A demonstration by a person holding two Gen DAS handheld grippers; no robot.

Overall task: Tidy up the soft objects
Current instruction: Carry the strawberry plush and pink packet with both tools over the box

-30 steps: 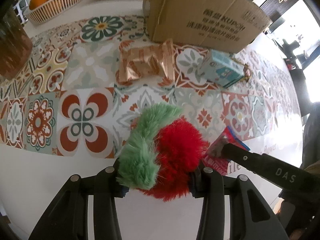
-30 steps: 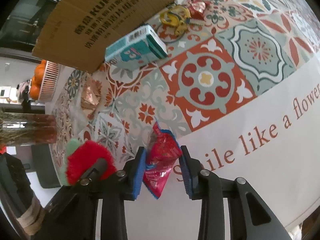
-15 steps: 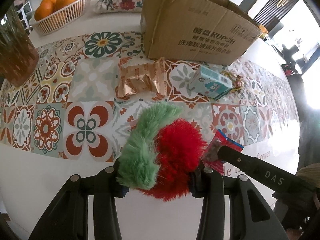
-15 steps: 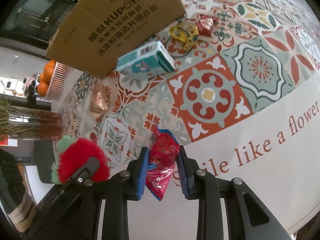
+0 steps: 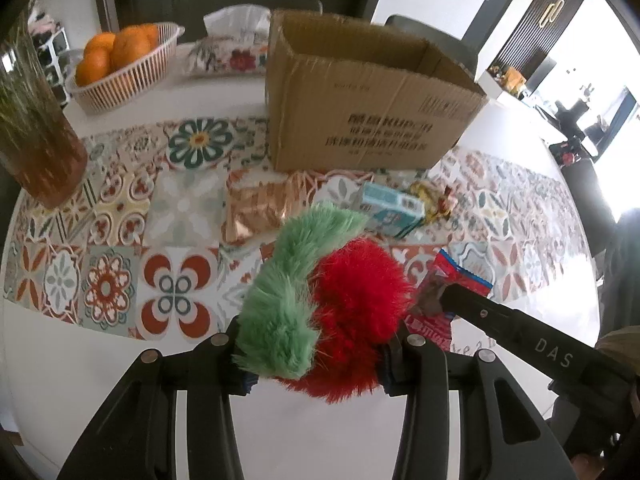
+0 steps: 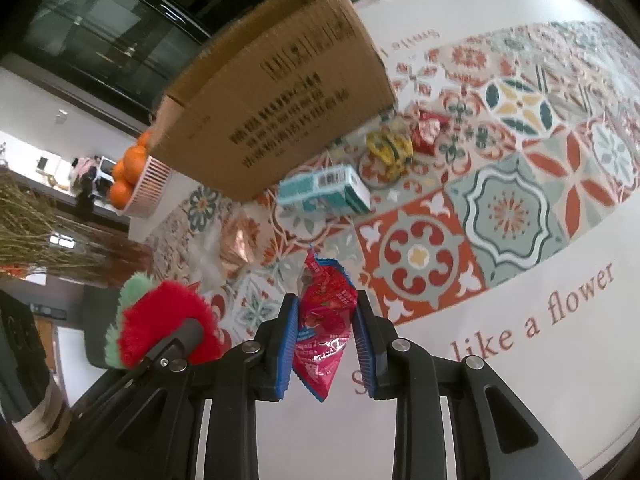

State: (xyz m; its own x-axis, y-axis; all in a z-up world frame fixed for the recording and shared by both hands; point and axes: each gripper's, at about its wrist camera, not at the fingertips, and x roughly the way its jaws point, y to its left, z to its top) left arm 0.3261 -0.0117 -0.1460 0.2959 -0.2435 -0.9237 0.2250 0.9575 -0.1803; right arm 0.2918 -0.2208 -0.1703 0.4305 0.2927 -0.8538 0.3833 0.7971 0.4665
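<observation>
My left gripper (image 5: 316, 354) is shut on a fluffy red and green plush toy (image 5: 320, 300), held above the white table edge; the toy also shows in the right wrist view (image 6: 160, 320). My right gripper (image 6: 326, 340) is shut on a red snack packet (image 6: 324, 320) with blue trim, lifted off the table; the packet also shows in the left wrist view (image 5: 448, 284). An open cardboard box (image 5: 360, 92) stands at the back of the patterned table mat (image 5: 104, 288).
A copper foil packet (image 5: 260, 208), a teal carton (image 5: 390, 208) and small yellow and red wrapped items (image 6: 404, 142) lie in front of the box. A basket of oranges (image 5: 120, 64), a tissue pack (image 5: 232, 48) and a glass vase (image 5: 36, 136) stand at the back left.
Both grippers have risen and pulled back with their loads; the right jaws have closed tighter on the packet. The box opening now shows in the left wrist view.
</observation>
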